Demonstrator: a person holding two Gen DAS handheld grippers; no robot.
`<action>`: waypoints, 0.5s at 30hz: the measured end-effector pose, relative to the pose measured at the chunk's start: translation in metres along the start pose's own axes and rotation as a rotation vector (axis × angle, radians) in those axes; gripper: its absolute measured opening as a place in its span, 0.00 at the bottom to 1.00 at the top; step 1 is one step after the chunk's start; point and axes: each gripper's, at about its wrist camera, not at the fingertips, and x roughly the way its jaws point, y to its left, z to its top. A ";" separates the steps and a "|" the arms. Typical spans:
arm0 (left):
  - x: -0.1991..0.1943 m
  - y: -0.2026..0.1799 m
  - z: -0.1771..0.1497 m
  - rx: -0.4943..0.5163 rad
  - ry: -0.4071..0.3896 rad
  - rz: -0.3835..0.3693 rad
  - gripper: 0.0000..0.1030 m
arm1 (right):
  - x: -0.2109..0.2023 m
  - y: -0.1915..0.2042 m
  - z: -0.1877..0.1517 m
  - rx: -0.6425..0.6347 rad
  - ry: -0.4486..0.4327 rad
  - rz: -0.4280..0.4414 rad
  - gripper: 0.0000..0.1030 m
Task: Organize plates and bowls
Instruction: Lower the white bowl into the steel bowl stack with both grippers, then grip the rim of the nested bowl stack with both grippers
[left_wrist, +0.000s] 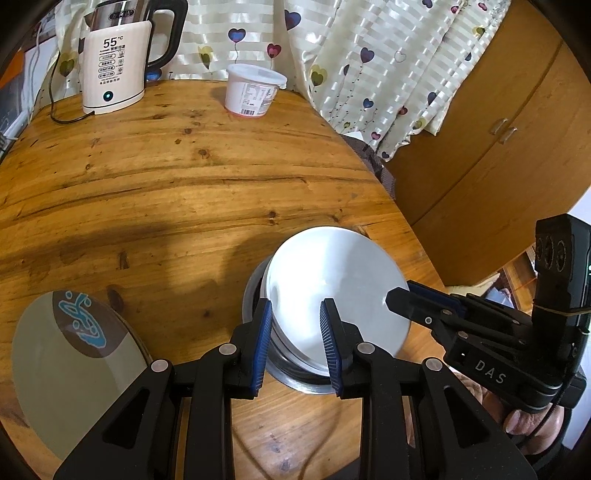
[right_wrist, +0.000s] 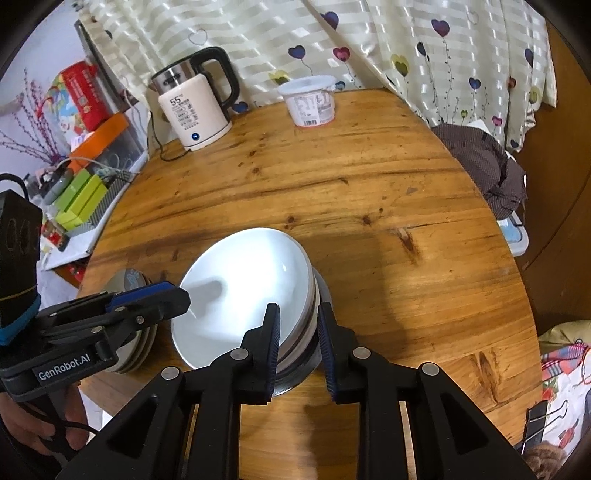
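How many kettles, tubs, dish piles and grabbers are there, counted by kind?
Cream electric kettle: 1
White lidded plastic tub: 1
Dish piles: 2 (grey patterned plates; white bowls in a steel bowl)
Black grippers: 2 (left gripper, right gripper)
Total: 6

White bowl (right_wrist: 243, 291) tilted atop steel bowl (left_wrist: 295, 376)

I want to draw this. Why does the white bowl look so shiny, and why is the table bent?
Left wrist view: glare washes out the bowl, and the fisheye lens curves the table edge. Right wrist view: the same glare, with the left tool casting a grey shadow inside the bowl; the picture's corners go black.
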 end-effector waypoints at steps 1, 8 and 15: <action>0.000 0.000 0.000 0.000 -0.001 -0.004 0.27 | 0.000 0.000 0.000 -0.002 -0.001 0.003 0.17; -0.001 0.000 0.000 -0.005 -0.016 0.000 0.27 | 0.000 0.001 -0.002 -0.006 -0.011 0.005 0.16; -0.003 -0.010 -0.001 0.020 -0.021 -0.043 0.27 | 0.005 -0.001 -0.002 0.000 -0.010 0.027 0.14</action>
